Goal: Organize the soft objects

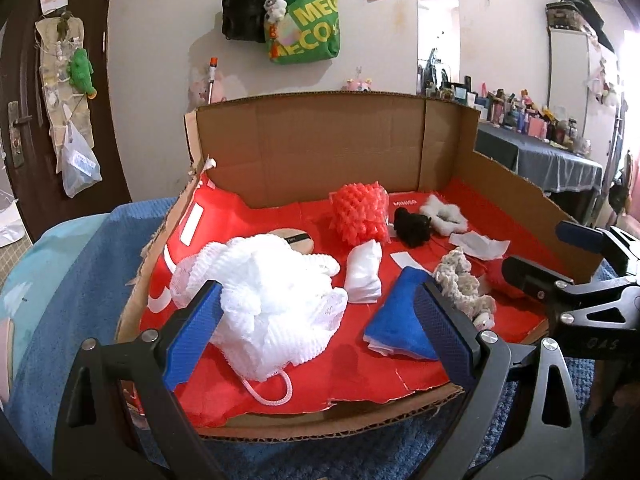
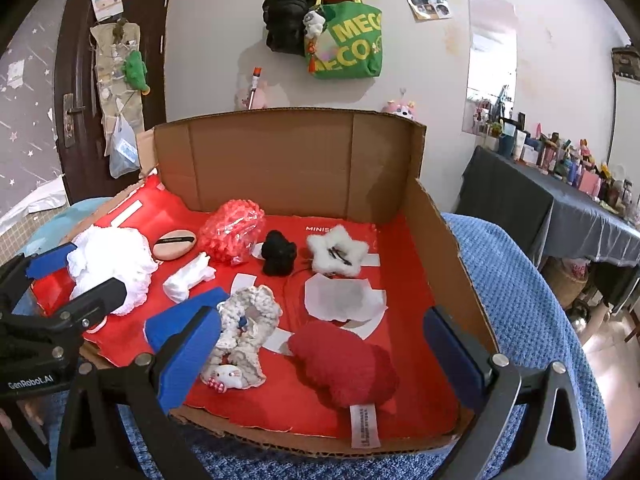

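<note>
A cardboard box [image 1: 320, 152] lined with red paper holds the soft things. My left gripper [image 1: 320, 336] is open at the box's front. A white mesh pouf [image 1: 272, 308] lies by its left finger and a blue cloth [image 1: 400, 320] by its right finger. My right gripper [image 2: 320, 352] is open over a red knitted piece [image 2: 344, 364], with a cream scrunchie [image 2: 248, 324] at its left finger. Farther back lie an orange-red mesh sponge [image 2: 232, 232], a black fuzzy item [image 2: 278, 258] and a white fluffy star [image 2: 338, 254]. Neither gripper holds anything.
A folded white cloth [image 1: 364, 276], a round powder puff [image 1: 294, 240] and paper scraps [image 2: 340, 300] also lie in the box. The box stands on a blue blanket [image 2: 520, 300]. Its back and right walls [image 2: 440, 240] stand tall. A cluttered table [image 2: 560, 200] is at the right.
</note>
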### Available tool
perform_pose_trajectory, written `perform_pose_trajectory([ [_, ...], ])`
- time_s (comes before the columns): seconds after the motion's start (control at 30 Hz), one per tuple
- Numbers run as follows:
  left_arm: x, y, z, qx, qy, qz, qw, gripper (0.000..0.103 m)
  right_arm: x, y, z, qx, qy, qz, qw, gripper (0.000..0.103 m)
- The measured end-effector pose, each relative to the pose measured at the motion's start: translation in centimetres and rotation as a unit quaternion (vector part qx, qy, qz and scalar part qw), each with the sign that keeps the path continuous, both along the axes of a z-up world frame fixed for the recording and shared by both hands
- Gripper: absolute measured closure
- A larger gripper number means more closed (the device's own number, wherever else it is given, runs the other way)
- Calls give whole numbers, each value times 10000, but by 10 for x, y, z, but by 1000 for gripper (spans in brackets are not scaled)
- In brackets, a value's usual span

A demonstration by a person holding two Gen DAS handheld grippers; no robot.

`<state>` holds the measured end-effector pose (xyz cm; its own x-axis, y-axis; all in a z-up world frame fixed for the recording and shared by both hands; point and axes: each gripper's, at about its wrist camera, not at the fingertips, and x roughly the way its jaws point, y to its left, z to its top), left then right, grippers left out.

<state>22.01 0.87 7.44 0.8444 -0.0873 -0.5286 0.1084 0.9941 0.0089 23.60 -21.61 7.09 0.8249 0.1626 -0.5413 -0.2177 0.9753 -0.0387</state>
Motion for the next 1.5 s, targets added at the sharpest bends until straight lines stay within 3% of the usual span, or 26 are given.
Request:
perform_pose_trajectory([
  [1.5,5,1,-7,-71,102,50,9999,7,0,-2,-6,-14,10,-31,10000,0],
])
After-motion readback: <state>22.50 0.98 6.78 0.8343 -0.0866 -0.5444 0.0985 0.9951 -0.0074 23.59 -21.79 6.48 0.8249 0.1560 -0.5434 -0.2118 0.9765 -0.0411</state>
